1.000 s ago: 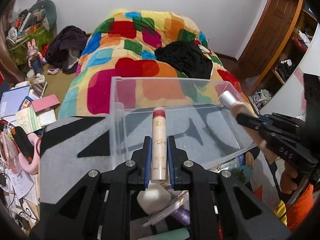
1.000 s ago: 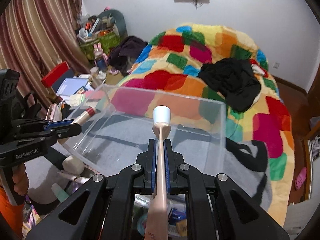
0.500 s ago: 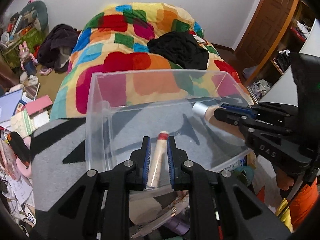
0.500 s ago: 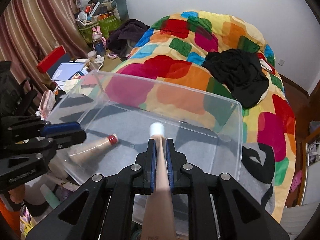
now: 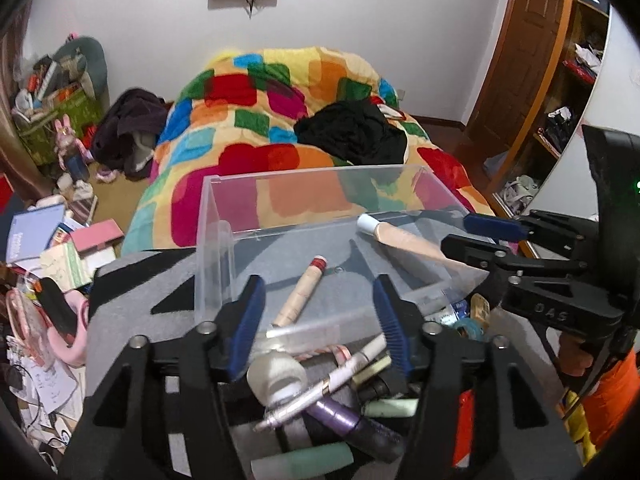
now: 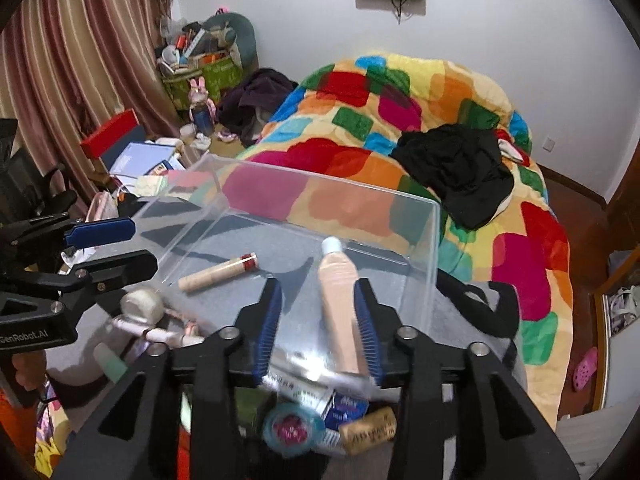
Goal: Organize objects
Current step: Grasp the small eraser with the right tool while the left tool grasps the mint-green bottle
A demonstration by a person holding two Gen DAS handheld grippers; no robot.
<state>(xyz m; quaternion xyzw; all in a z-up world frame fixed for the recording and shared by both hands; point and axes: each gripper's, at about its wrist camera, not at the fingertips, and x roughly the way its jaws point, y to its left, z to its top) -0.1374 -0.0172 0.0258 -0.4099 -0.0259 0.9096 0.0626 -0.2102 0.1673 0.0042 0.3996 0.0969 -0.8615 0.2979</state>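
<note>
A clear plastic box (image 5: pixel 224 248) (image 6: pixel 434 240) stands on a grey cloth. A beige tube with a red band (image 5: pixel 301 295) (image 6: pixel 218 272) lies on the box floor. A peach tube with a white cap (image 5: pixel 400 236) (image 6: pixel 338 300) lies tilted in the box, against my right gripper's right finger. My left gripper (image 5: pixel 318 320) is open and empty just behind the box's near wall. My right gripper (image 6: pixel 318 320) is open, its jaws on either side of the peach tube.
Loose cosmetics lie in front of the box: a white jar (image 5: pixel 276 374), a pink pen (image 5: pixel 320 388), a purple tube (image 5: pixel 352 424), a mint tube (image 5: pixel 304 460), a round teal item (image 6: pixel 294 428), a cork (image 6: pixel 368 428). A colourful bed (image 5: pixel 280 120) lies beyond.
Both grippers opened and let go of their tubes, which now lie in the box. Both grippers pulled back and up from the box.
</note>
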